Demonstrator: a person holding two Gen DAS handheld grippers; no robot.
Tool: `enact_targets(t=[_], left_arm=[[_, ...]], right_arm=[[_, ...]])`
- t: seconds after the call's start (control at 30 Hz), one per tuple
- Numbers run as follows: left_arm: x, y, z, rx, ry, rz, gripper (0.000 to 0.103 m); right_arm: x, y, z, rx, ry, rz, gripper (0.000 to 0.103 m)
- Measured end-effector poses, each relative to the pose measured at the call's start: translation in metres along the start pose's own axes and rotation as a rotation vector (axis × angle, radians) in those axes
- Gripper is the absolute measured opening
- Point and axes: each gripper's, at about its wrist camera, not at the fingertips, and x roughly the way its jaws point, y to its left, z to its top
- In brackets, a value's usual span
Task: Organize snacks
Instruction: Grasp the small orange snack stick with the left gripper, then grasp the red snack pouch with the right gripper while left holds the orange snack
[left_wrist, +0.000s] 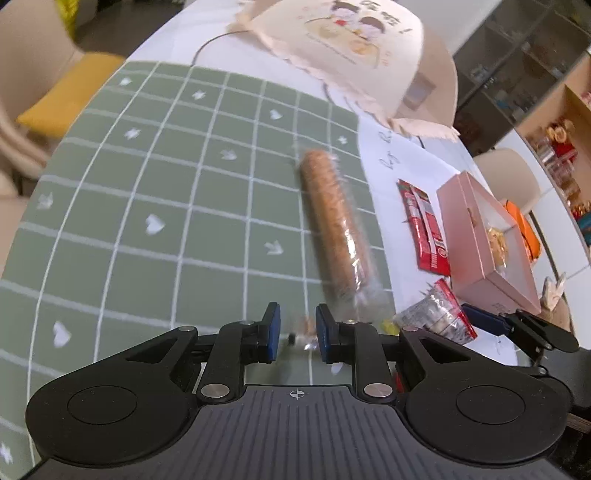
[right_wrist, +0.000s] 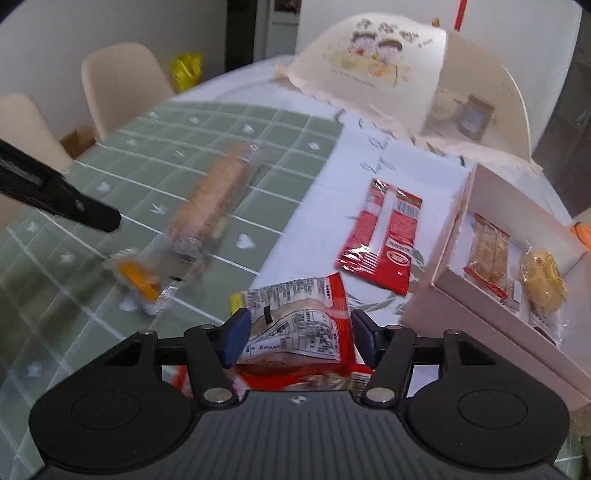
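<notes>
Now: right gripper (right_wrist: 299, 338) jaws apart around red-white snack packet (right_wrist: 299, 325) (pads not pressing) | left gripper (left_wrist: 297, 334) nearly closed on small clear wrapper (left_wrist: 304, 338) | pink box (right_wrist: 454, 291) just right.

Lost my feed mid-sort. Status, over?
Left gripper near shut, blurred wrapper between jaws. Right gripper straddles red-white packet, grip unclear. Pink box alongside, unobstructed.

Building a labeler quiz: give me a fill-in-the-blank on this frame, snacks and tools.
1. The long cracker roll lies on the ____ checked mat.
2. The right tool straddles a snack packet printed in white and ____.
3. The pink box holds ____ wrapped snacks.
4. The flat red packet lies between the cracker roll and the ____.

Missing words: green; red; two; pink box
</notes>
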Motion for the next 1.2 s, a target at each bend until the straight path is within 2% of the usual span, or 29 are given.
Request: enact_targets(t=[0.1,0.23,0.3,0.37,0.43,0.57,0.63,0.7,0.77,0.9,1.0,1.07,1.2], left_arm=[[-0.011,0.005,-0.003,-0.024,-0.019,0.009,0.024],[-0.024,0.005,-0.004,-0.029,-0.043,0.019,0.024],[-0.029,0.005,-0.006,-0.023,-0.044,0.023,0.024],[-0.029,0.007,-0.009,-0.022,-0.031,0.034,0.024],[-0.027,0.01,-0.013,-0.031,-0.011,0.048,0.024],[-0.014,0.02,-0.019,-0.106,0.022,0.053,0.024],[-0.004,0.023,-0.016,-0.146,0.02,0.061,0.024],[0.006,0.019,-0.012,-0.142,0.013,0.07,0.027],[0.015,0.01,-0.009,-0.097,0.014,0.081,0.029],[0.029,-0.019,-0.009,0.059,0.021,0.12,0.025],[0.038,-0.036,-0.013,0.125,0.051,0.077,0.024],[0.042,-0.048,-0.018,0.169,0.079,0.033,0.018],[0.045,-0.068,-0.033,0.275,0.137,-0.044,0.018]], right_arm=[[-0.007,0.015,0.008,0.002,-0.047,0.095,0.067],[0.008,0.056,0.022,-0.112,-0.077,0.117,0.067],[0.015,0.077,0.024,-0.186,-0.093,0.091,0.066],[0.025,0.095,0.019,-0.297,-0.109,0.005,0.067],[0.032,0.098,0.012,-0.332,-0.088,-0.04,0.067],[0.023,0.061,0.001,-0.193,-0.041,-0.019,0.072],[0.012,0.043,-0.008,-0.128,-0.037,-0.059,0.073],[-0.002,0.024,-0.018,-0.069,-0.034,-0.114,0.073],[-0.015,0.008,-0.026,-0.021,-0.04,-0.147,0.073],[-0.045,-0.016,-0.047,0.083,-0.054,-0.183,0.075],[-0.057,-0.024,-0.059,0.135,-0.055,-0.193,0.077],[-0.058,-0.027,-0.065,0.169,-0.045,-0.179,0.078],[-0.051,-0.026,-0.067,0.211,-0.026,-0.163,0.078]])
